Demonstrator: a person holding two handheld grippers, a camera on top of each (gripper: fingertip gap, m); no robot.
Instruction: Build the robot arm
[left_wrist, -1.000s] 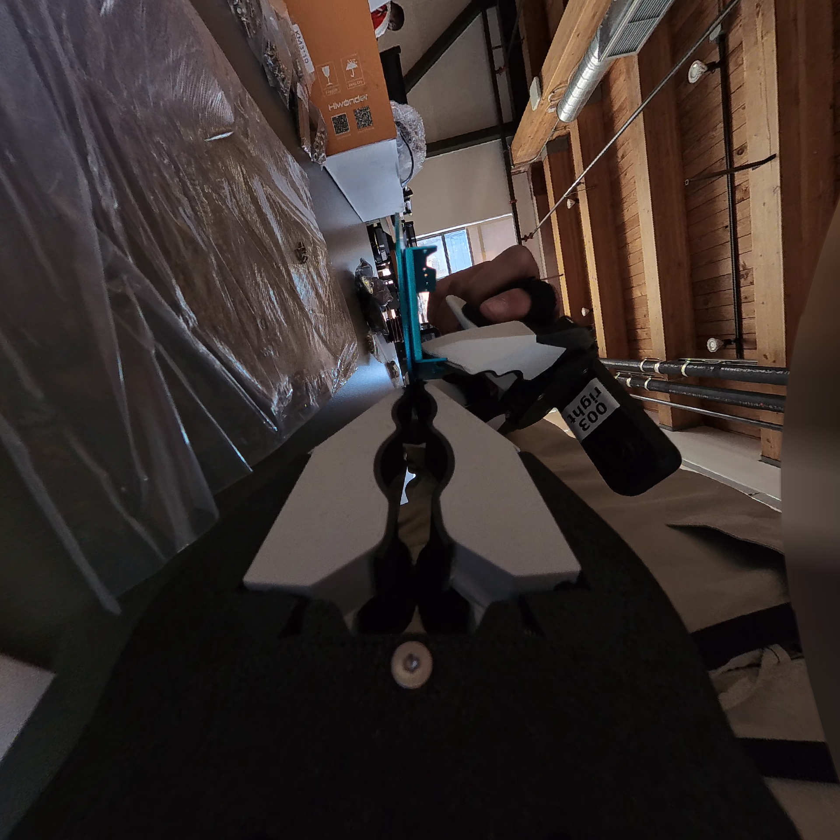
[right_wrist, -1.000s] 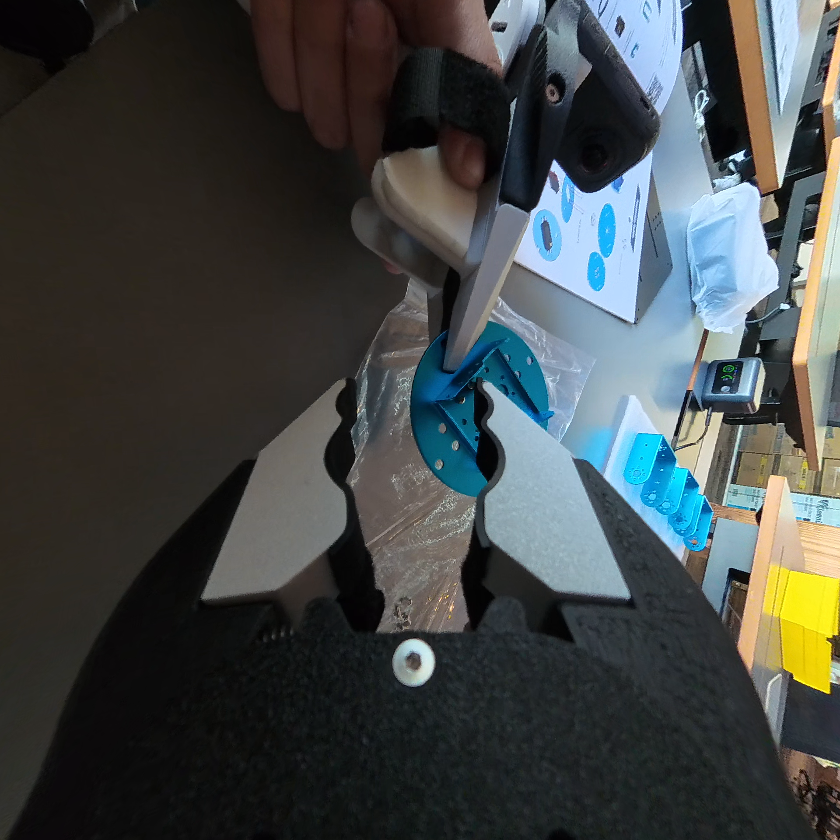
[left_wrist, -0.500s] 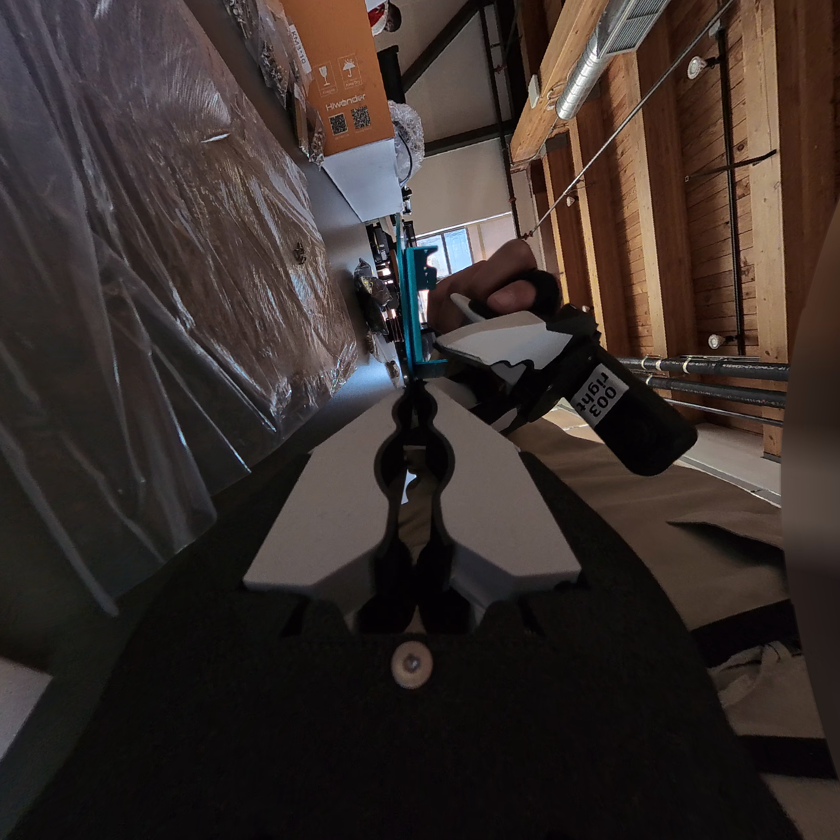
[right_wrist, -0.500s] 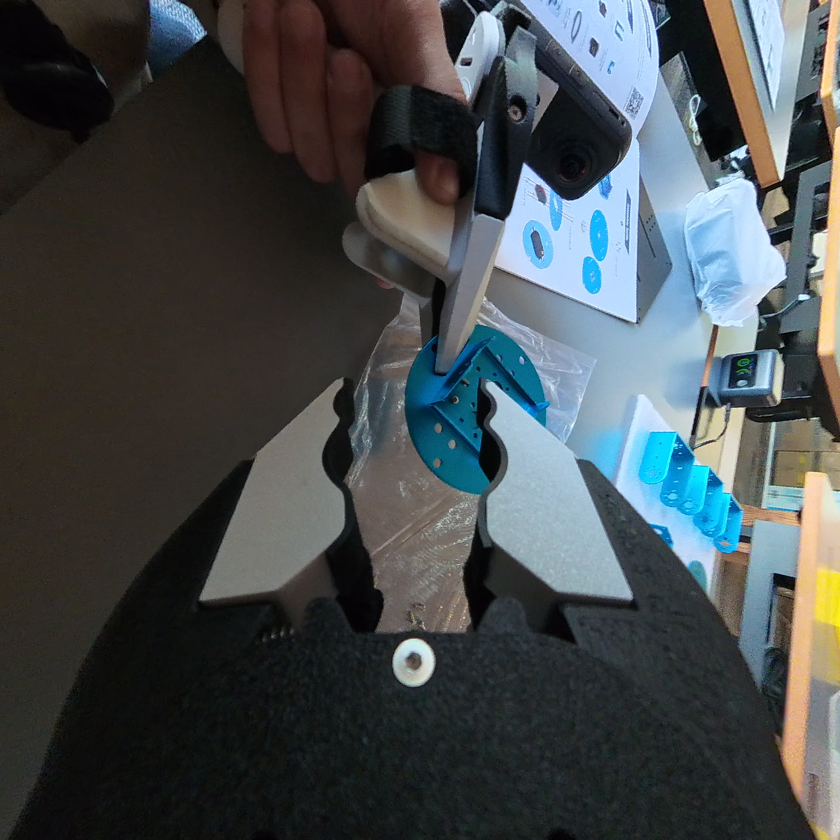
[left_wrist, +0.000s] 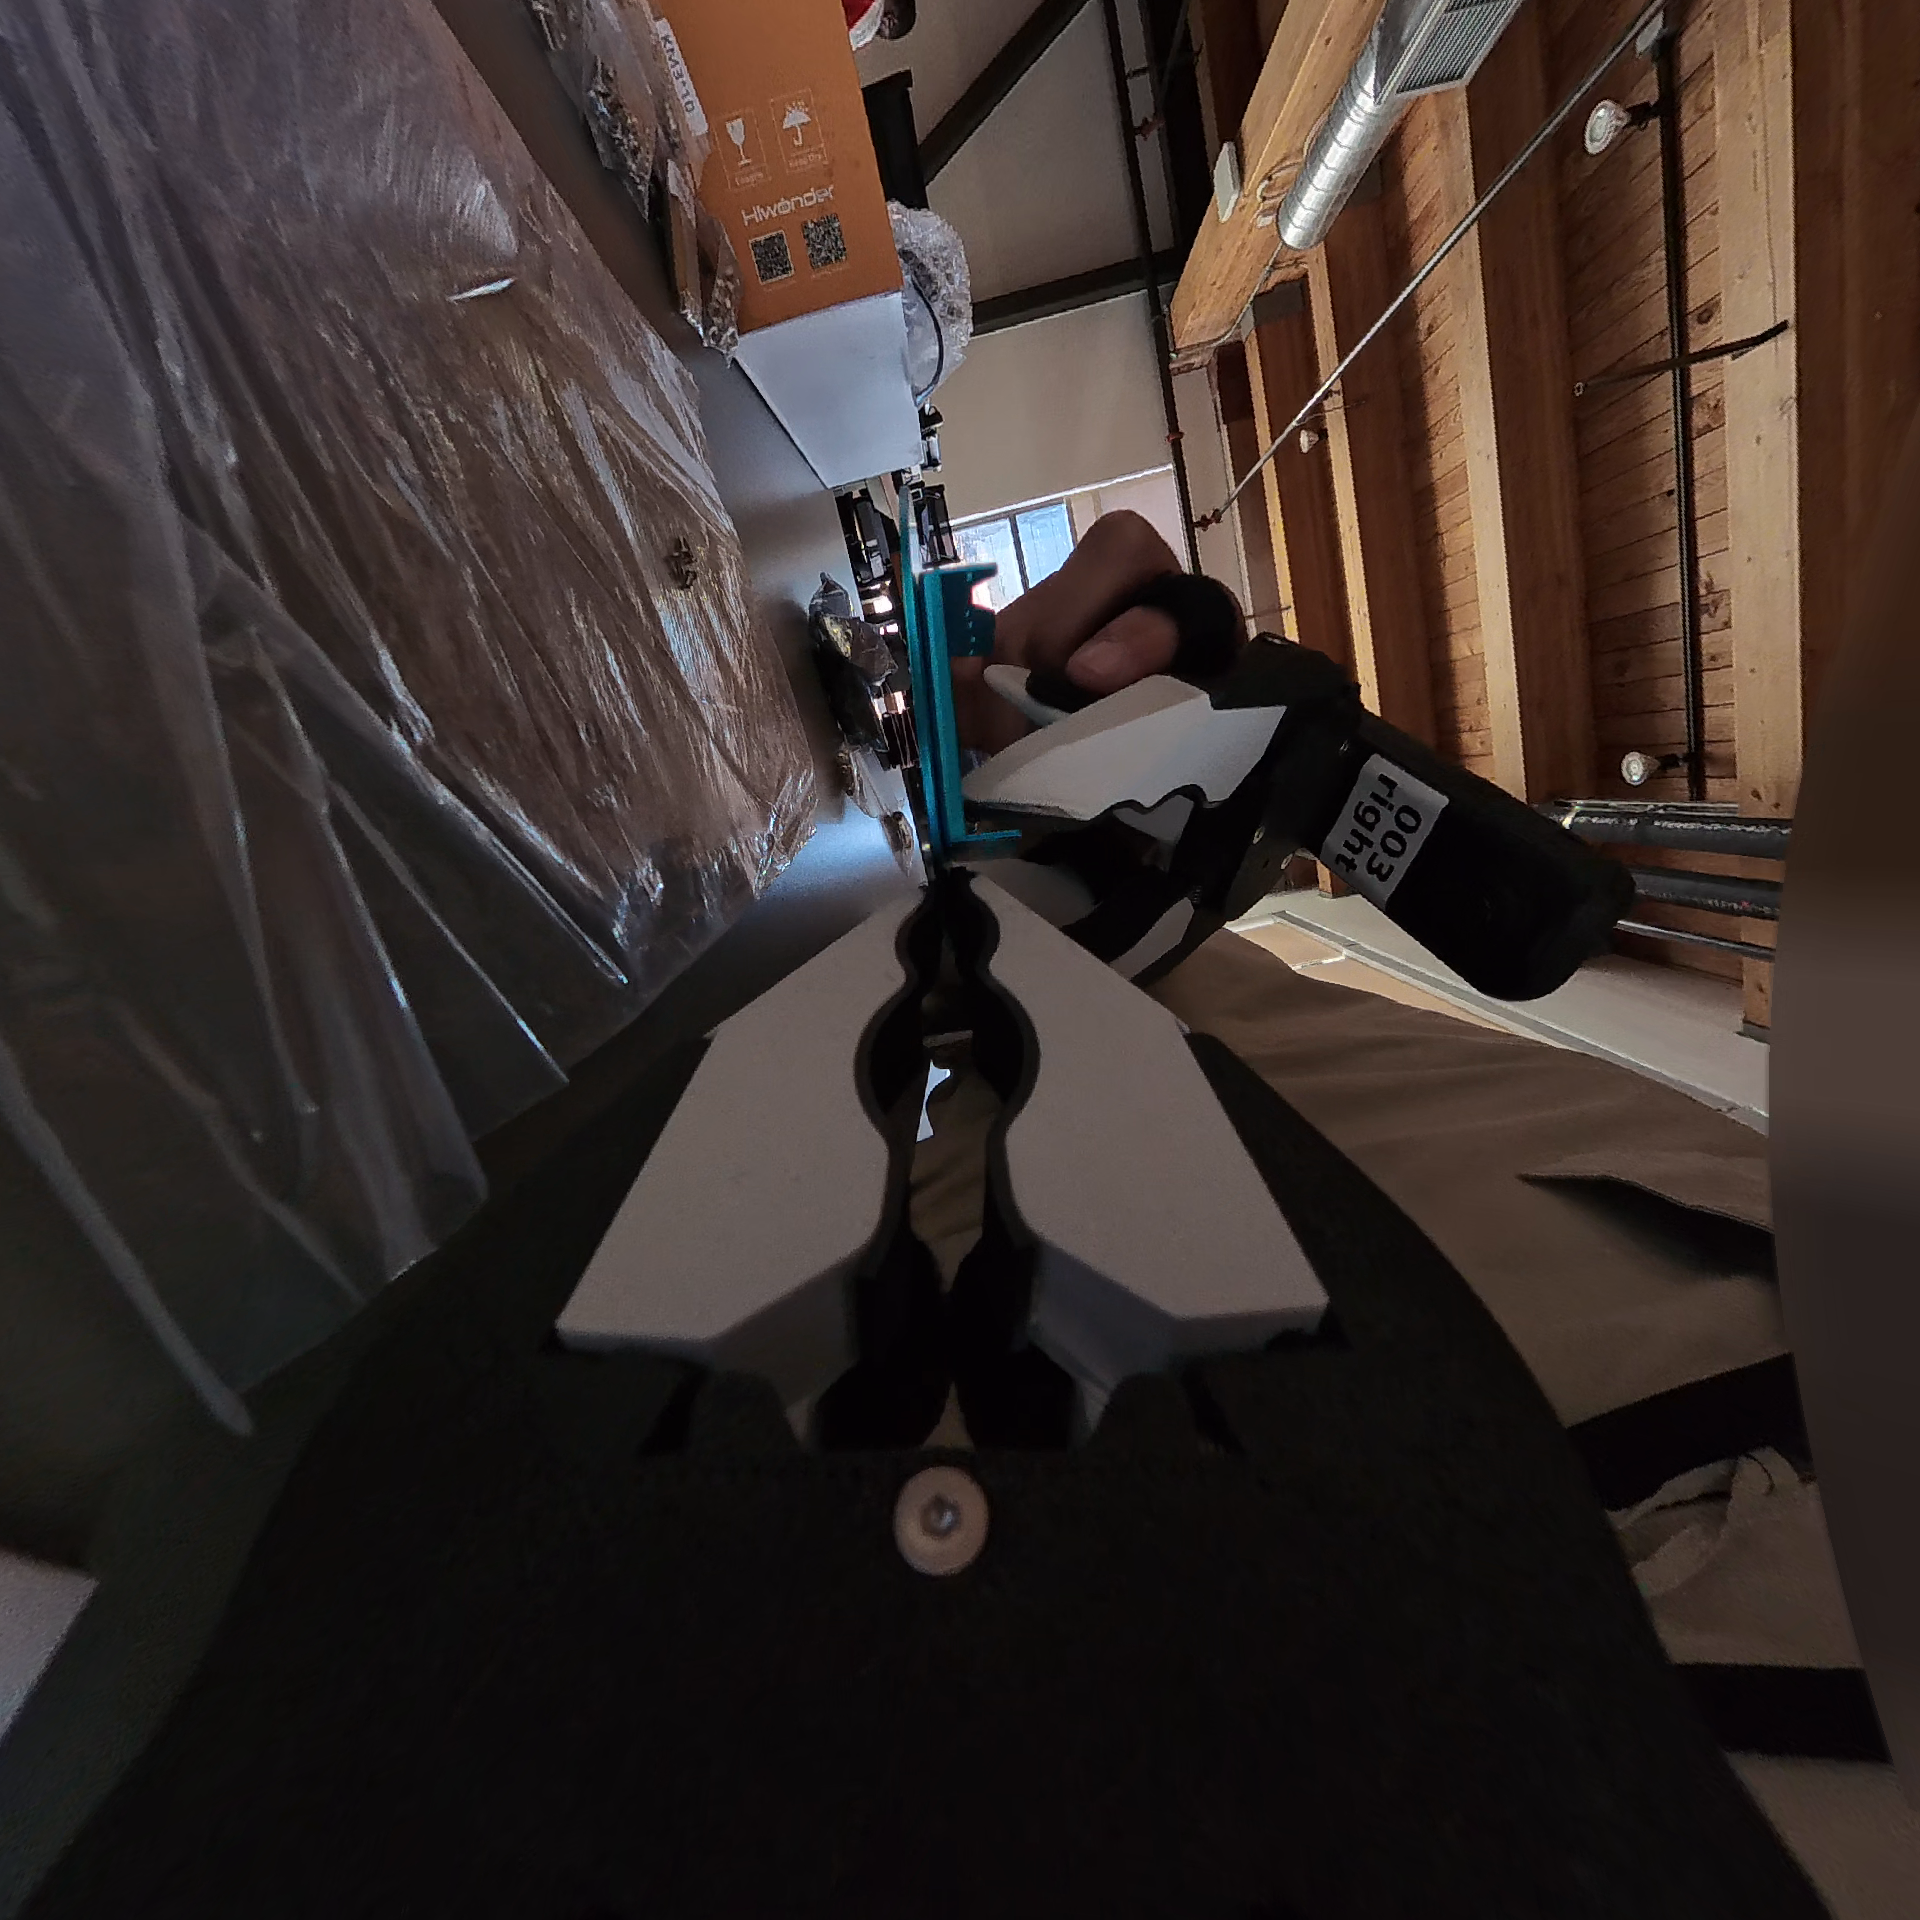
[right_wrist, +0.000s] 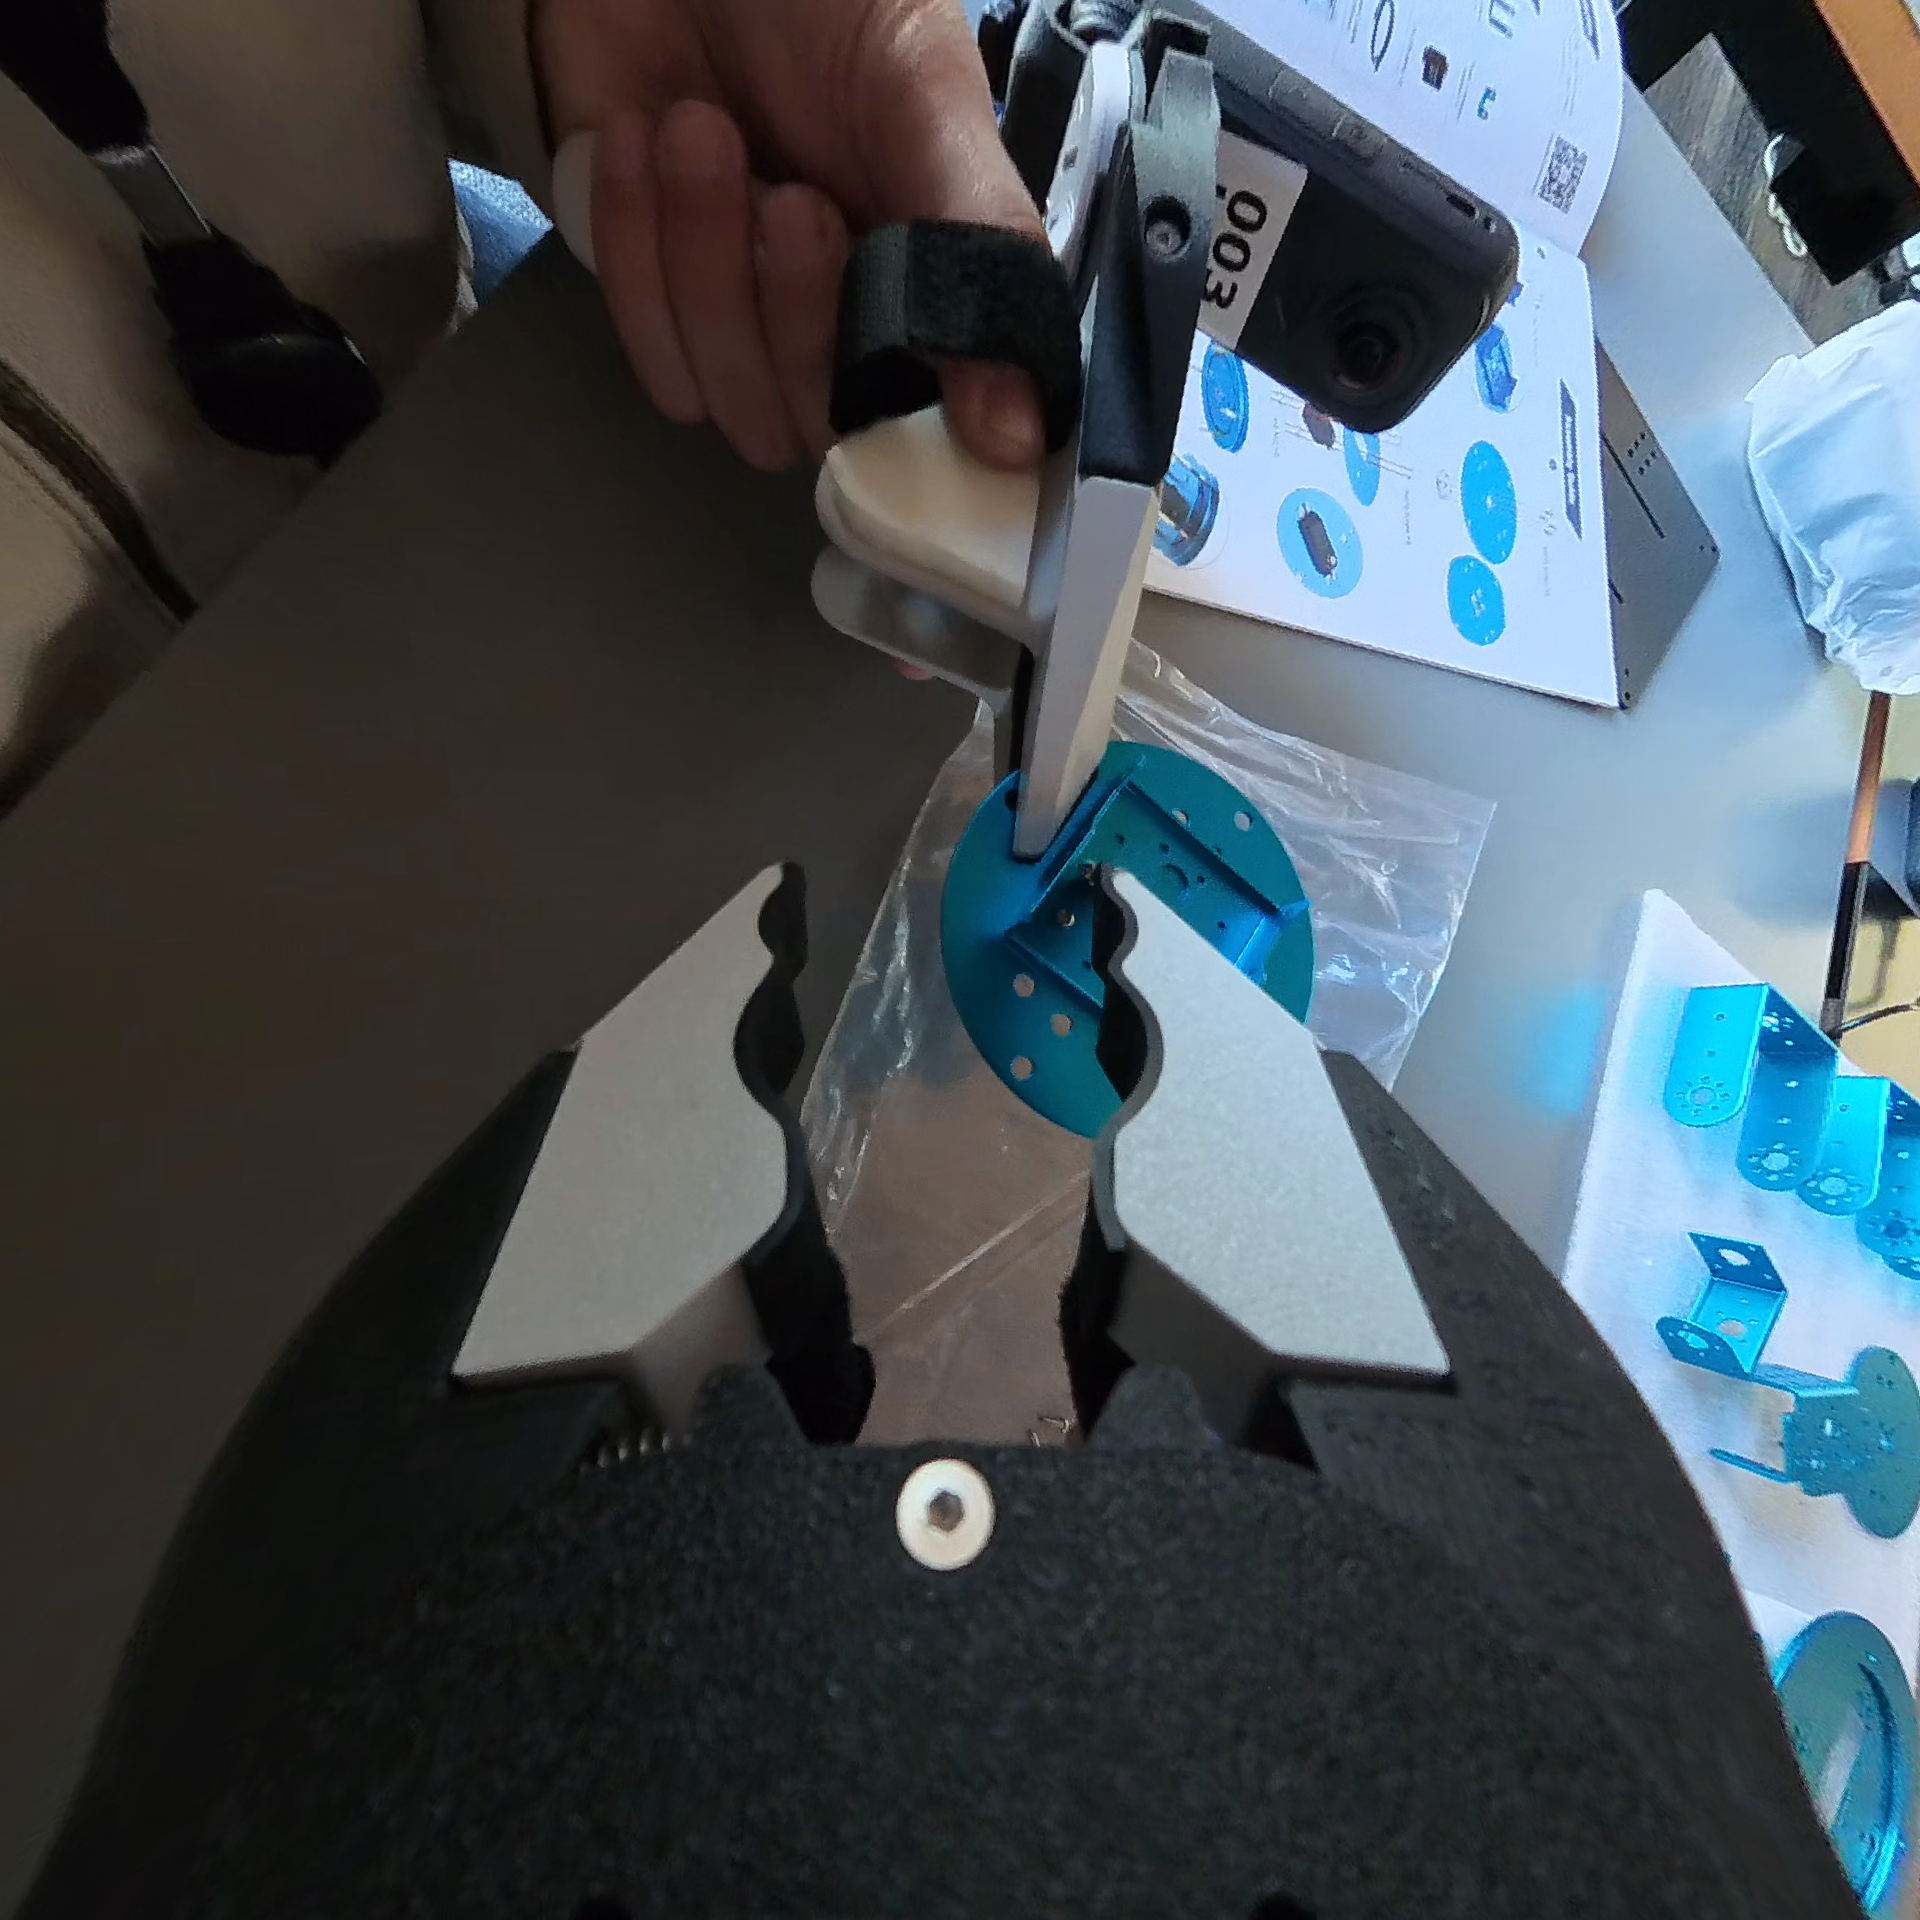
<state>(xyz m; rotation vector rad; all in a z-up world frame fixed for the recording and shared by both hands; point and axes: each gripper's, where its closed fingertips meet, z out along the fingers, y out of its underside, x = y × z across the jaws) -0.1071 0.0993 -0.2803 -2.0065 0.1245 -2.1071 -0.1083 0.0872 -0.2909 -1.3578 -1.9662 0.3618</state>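
A blue metal disc (right_wrist: 1023, 1023) with a blue bracket (right_wrist: 1164, 862) on its face is held in the air above a clear plastic bag. My left gripper (left_wrist: 954, 883) is shut on the disc's rim; in its own view the disc (left_wrist: 925, 717) shows edge-on. In the right wrist view the left gripper (right_wrist: 1037, 836) comes down from above with a hand on it. My right gripper (right_wrist: 945, 894) is open, and its right finger (right_wrist: 1195, 1039) lies against the bracket. It also shows in the left wrist view (left_wrist: 987, 831), beside the disc.
A clear plastic bag (right_wrist: 1351, 831) lies on the grey table (right_wrist: 1610, 790). An instruction sheet (right_wrist: 1455, 540) is at the back. A white tray (right_wrist: 1621, 1226) with several blue brackets stands at the right. An orange box (left_wrist: 779, 177) and crumpled plastic wrap (left_wrist: 312, 623) show on the left. My left and right fingertips are right by each other.
The right gripper has shifted and tilted a little beside the disc, so more of the tray shows at right. The left gripper stays shut on the disc.
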